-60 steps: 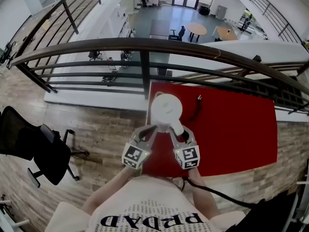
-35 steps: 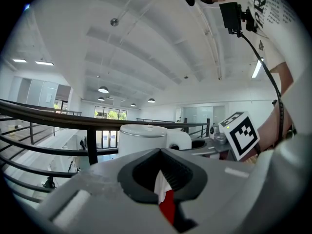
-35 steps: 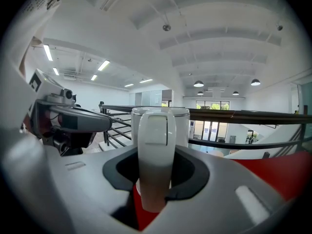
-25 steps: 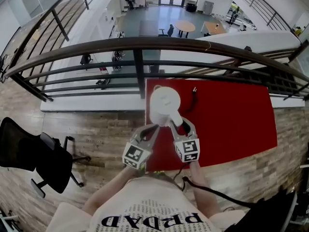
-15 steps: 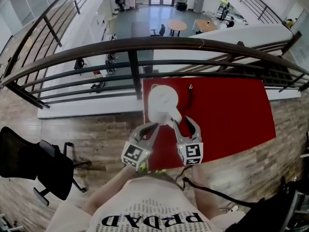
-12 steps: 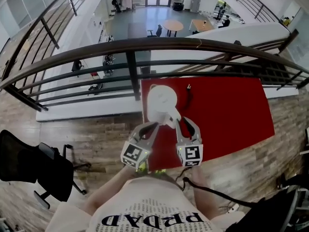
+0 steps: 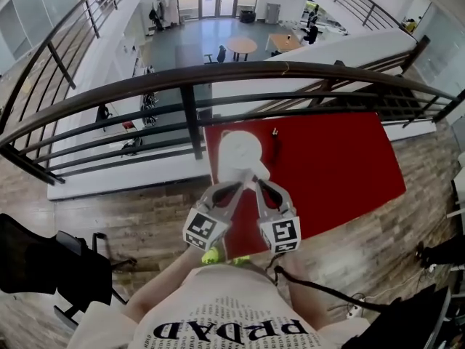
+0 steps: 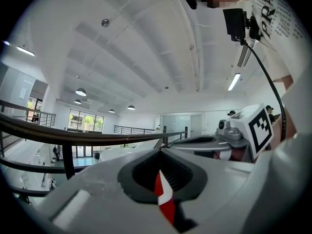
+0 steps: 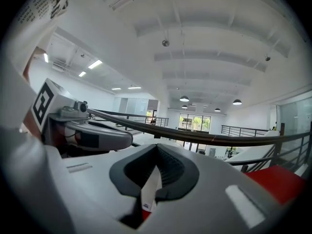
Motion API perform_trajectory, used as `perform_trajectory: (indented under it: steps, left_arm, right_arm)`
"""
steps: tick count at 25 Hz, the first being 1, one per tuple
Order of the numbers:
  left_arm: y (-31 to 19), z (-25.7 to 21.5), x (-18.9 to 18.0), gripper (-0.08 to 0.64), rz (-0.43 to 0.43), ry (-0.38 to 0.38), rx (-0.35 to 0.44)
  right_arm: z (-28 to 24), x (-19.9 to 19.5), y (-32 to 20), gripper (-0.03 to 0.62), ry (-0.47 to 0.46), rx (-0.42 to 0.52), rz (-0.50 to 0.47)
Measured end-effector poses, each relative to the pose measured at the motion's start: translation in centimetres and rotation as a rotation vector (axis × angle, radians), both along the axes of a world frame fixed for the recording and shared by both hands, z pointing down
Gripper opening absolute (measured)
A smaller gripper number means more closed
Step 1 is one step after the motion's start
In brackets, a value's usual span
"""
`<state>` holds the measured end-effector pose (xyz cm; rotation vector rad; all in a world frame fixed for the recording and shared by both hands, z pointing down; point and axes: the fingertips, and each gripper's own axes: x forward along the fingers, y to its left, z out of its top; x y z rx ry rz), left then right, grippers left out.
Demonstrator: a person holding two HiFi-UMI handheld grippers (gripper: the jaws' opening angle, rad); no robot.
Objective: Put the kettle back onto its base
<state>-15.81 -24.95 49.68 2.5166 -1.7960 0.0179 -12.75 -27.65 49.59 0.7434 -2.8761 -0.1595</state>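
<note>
The left tool [image 7: 234,187] has its jaws pressed together, empty. Just beyond its tip the white kettle [image 7: 240,153] stands near the back left corner of the red worktop [image 7: 341,158], close to the railing [image 7: 109,93]. The right tool [image 7: 257,186] has just been closing its jaws, which now meet on nothing.

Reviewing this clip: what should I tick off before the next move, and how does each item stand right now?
1. Kettle upright on red table: ok.
2. Kettle seated on its base: cannot tell, base hidden underneath.
3. Right gripper empty: ok; jaws have just closed, nothing between them.
4. Left gripper empty: ok, jaws together.
5. Cord clear of both grippers: ok.
</note>
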Motion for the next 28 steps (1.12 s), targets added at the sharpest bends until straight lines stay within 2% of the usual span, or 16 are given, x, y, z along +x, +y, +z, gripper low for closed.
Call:
perform_trajectory:
  steps: [14,28]
  left_arm:
    - [1.1,-0.5,0.4,-0.003,0.055,0.008,0.031]
    - [1.4,-0.2,0.5,-0.003,0.055,0.015,0.029]
  right_arm:
    - [-0.4,-0.8,2.0,0.008,0.007,0.018,0.039]
    - [0.1,-0.5,2.4,0.008,0.022,0.023,0.040]
